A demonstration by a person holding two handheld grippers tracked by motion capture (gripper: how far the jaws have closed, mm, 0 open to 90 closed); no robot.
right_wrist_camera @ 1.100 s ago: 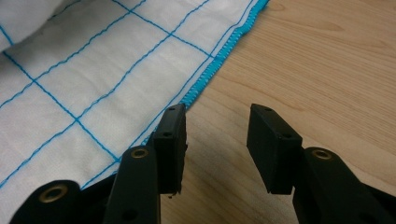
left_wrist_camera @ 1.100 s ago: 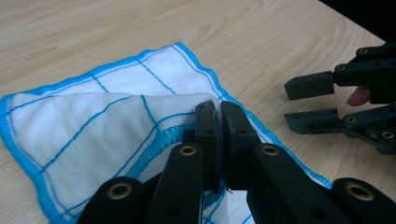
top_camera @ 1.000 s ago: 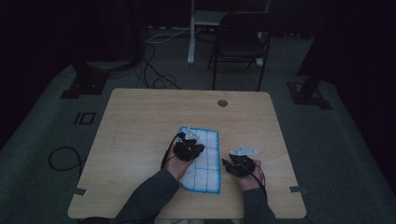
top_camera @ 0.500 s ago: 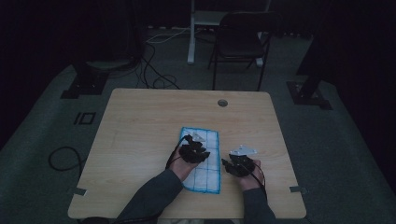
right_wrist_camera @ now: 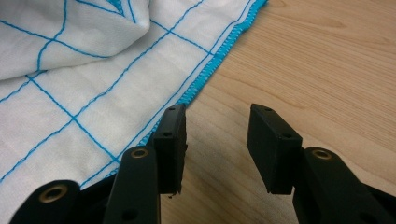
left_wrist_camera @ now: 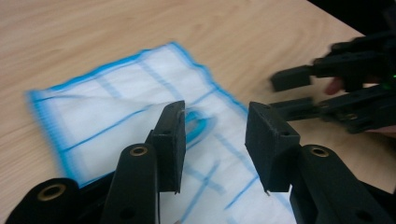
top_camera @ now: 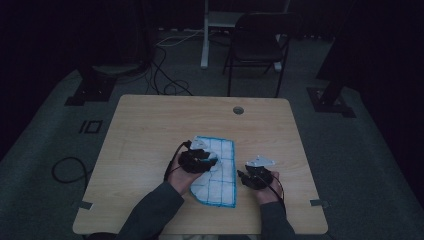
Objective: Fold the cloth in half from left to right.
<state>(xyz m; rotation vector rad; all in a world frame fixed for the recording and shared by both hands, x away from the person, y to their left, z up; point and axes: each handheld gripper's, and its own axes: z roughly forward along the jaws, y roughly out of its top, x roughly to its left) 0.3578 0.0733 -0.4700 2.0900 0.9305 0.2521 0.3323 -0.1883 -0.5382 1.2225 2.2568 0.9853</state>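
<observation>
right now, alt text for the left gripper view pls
The left gripper, jaws open after just widening, hovers over a white cloth with blue grid lines, one fold draped against its left jaw. The cloth lies on a wooden table; the right gripper waits open at its edge.

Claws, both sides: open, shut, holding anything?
Left claw: open, just been opening, over the cloth, gripping nothing.
Right claw: open, empty, beside the cloth's edge.

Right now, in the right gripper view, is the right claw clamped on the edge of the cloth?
No: the right claw stands open over bare table, with the cloth and its blue hem just beside one finger.
</observation>
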